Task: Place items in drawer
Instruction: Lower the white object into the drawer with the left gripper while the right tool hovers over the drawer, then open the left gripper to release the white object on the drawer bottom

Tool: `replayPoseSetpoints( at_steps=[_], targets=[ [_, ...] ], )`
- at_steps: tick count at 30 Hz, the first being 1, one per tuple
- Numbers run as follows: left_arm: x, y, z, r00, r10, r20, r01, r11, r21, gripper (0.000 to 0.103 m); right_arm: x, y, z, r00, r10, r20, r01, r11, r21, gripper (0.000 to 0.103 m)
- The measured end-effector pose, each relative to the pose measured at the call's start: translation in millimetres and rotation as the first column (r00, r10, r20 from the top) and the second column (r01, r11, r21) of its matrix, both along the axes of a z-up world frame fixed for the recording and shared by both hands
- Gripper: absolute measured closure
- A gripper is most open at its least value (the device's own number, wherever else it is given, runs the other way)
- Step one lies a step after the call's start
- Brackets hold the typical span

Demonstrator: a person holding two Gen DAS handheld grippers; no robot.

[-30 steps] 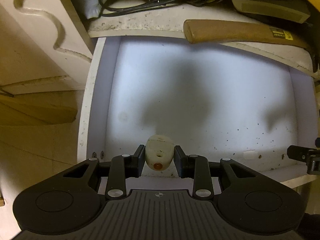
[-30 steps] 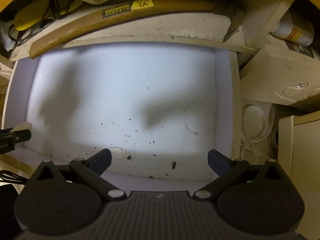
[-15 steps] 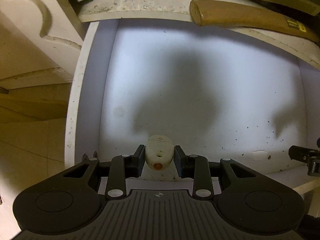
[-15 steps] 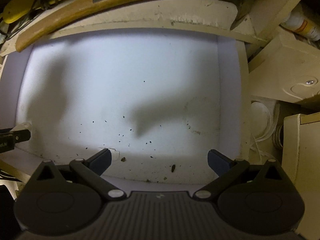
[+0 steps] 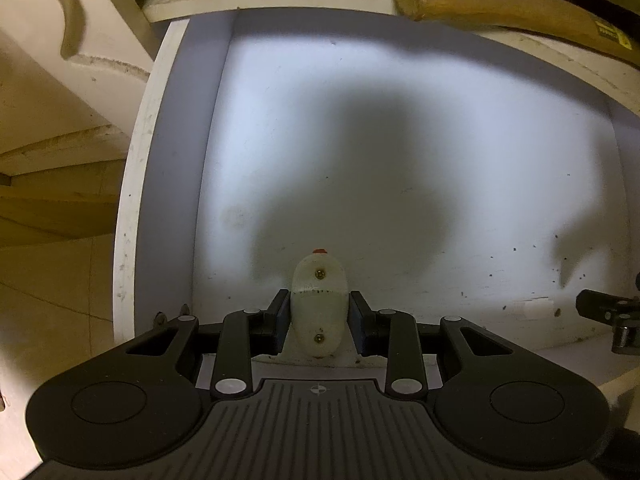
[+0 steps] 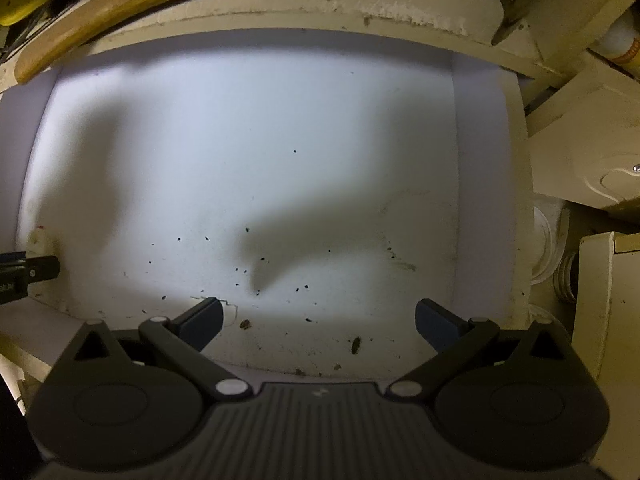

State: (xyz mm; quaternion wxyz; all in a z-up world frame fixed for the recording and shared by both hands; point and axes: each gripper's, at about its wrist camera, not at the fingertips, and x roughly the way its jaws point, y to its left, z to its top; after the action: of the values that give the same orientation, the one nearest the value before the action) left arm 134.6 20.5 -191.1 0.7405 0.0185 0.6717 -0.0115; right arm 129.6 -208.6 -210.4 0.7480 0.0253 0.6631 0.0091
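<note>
White drawer (image 5: 400, 140), L gripper (image 5: 319, 316) clamps plastic piece (image 5: 319, 304), long axis forward, red tip away, R gripper (image 6: 319, 320) wide, empty.

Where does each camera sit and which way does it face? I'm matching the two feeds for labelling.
Left wrist: on the left gripper, facing down into the white drawer; its fingers flank a small white item.
Right wrist: on the right gripper, open and empty, facing the same drawer.
Shared: the drawer floor, the wooden handle behind it, and each view catches the other gripper's tip at its edge.
</note>
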Motion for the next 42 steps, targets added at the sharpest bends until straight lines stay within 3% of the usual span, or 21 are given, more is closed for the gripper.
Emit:
replayPoseSetpoints(
  at_steps=[8, 9, 10, 12, 15, 26, 42],
  targets=[
    [4, 3, -2, 1.000, 0.006, -0.018, -0.006, 1.000, -0.026, 0.072, 0, 2, -3, 1.000, 0.005, -0.005, -0.005, 1.000, 0.001, 0.000],
    [4, 3, -3, 1.000, 0.006, -0.019, -0.007, 0.999, -0.031, 0.066, 0, 2, -3, 1.000, 0.005, -0.005, -0.005, 1.000, 0.001, 0.000],
    [4, 3, -3, 1.000, 0.020, -0.020, -0.020, 0.999, -0.032, 0.047, 0, 2, -2, 1.000, 0.006, -0.005, -0.006, 1.000, 0.002, 0.000],
    [4, 4, -3, 0.999, 0.043, -0.021, -0.044, 0.999, -0.021, 0.022, -1, 2, -2, 1.000, 0.006, -0.004, -0.006, 1.000, 0.003, 0.000],
    [4, -1, -3, 1.000, 0.005, -0.021, -0.005, 1.000, 0.004, 0.014, -1, 2, -2, 1.000, 0.004, -0.005, -0.004, 1.000, 0.004, 0.000],
    [7, 2, 2, 0.999, 0.011, -0.033, -0.010, 1.000, 0.012, 0.006, -3, 1, 0, 1.000, 0.001, -0.006, -0.001, 1.000, 0.006, 0.000],
    [4, -3, 28, 1.000, -0.027, 0.013, 0.026, 0.999, 0.031, 0.000, -8, 1, 15, 1.000, -0.001, 0.010, 0.001, 1.000, 0.012, 0.000]
  ],
)
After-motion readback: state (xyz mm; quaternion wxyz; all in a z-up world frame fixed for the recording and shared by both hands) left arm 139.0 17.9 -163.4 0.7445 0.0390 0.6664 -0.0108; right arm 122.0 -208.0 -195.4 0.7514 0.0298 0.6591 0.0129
